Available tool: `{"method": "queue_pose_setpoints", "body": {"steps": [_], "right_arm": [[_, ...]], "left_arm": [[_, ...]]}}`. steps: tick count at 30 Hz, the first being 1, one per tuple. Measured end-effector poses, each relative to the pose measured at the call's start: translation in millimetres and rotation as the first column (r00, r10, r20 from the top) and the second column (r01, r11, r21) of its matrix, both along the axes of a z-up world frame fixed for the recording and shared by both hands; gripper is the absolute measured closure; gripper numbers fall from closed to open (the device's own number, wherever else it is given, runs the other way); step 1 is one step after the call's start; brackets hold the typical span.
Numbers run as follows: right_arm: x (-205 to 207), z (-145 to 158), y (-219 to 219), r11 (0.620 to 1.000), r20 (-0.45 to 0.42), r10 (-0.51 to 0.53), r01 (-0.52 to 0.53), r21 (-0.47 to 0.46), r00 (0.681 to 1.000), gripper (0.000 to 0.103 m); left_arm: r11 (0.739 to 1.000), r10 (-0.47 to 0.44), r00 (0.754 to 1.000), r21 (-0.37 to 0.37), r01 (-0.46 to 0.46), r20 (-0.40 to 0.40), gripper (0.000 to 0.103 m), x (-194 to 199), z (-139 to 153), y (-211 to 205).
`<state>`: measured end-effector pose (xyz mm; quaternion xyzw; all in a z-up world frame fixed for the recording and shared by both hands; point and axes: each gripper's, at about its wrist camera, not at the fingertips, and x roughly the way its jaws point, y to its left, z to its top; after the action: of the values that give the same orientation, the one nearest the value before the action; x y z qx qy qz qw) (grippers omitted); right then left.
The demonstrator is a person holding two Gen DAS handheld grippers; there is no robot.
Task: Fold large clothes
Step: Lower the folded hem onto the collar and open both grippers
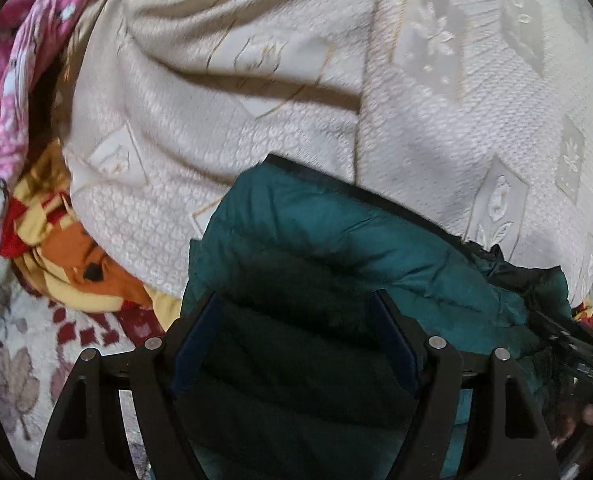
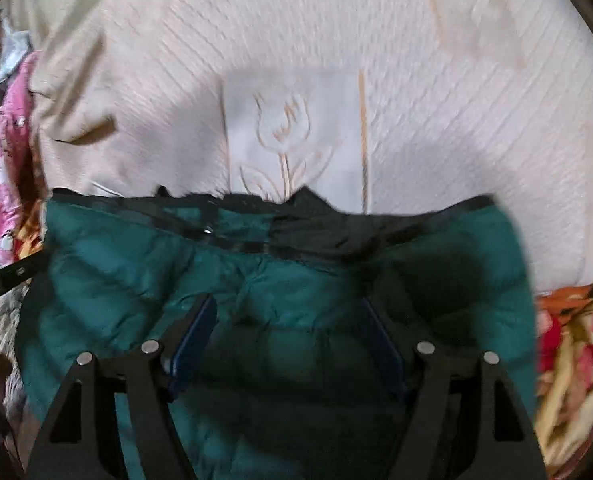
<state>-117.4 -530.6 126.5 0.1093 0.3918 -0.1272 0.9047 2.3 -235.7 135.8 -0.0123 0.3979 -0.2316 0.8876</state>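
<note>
We see a cream bedspread [image 1: 256, 128] woven with flower panels, rumpled into folds on its left side, covering most of the bed in both views. Along its left edge lies a pink printed cloth [image 1: 12, 92], and below that an orange, yellow and red patterned blanket [image 1: 68, 256]; the same warm pattern shows at the right edge of the right wrist view. A pale rug with leaf shapes [image 1: 12, 364] sits at the lower left of the left wrist view.

The teal puffer jacket [image 2: 144, 272], its dark collar at the far edge, lies on the bedspread at its near side, directly beneath both tools.

Our left hand-held gripper [image 1: 296, 300] has its fingers spread wide, with the jacket's padding between them; whether the pads press on it we cannot tell. Our right hand-held gripper [image 2: 288, 304] also stands wide apart over the jacket, with fabric between the fingers, and its contact is equally unclear in the blur.

No containers are in view.
</note>
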Motion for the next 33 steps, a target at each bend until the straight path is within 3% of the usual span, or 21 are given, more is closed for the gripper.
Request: {"method": "queue_pose_setpoints", "body": {"steps": [6,12,17,21,23,29,33], "right_arm": [[-18.0,16.3,-24.0,0.992,-0.011,-0.044,0.042,-0.120,0.999,0.021],[-20.9,-28.9,-63.0,0.993,-0.071,-0.111,0.109,-0.038,0.991,0.021],[-23.9,-44.9,-64.4,0.992,-0.029,-0.122,0.121,-0.031,0.992,0.019],[-23.1,-46.7,-62.3,0.992,-0.038,-0.124,0.123,-0.034,0.992,0.019],[-25.0,-34.5,-56.6,0.992,-0.070,-0.119,0.117,-0.038,0.990,0.019],[-61.1,6.3,-19.0,0.999,-0.014,-0.046,0.046,-0.017,0.999,0.019],[-69.0,-11.0,-5.4,0.999,-0.062,-0.008,0.006,-0.033,0.998,0.019]], "left_arm": [[0.999,-0.027,1.000,0.032,0.027,-0.002,0.036,3.2,-4.1,-26.3],[0.997,-0.026,0.999,0.070,0.027,-0.023,0.036,12.0,-29.0,-39.2],[0.992,-0.034,0.999,0.126,0.031,0.024,0.036,7.2,-39.9,-50.2],[0.992,-0.031,0.999,0.125,0.027,0.033,0.036,5.1,-43.6,-49.7],[0.992,-0.032,0.999,0.122,0.028,0.036,0.036,4.6,-45.6,-48.9],[0.993,-0.031,0.998,0.114,0.025,0.052,0.036,1.4,-48.9,-47.1],[0.993,-0.027,0.997,0.116,0.018,0.073,0.036,-4.3,-50.4,-46.9]]}}
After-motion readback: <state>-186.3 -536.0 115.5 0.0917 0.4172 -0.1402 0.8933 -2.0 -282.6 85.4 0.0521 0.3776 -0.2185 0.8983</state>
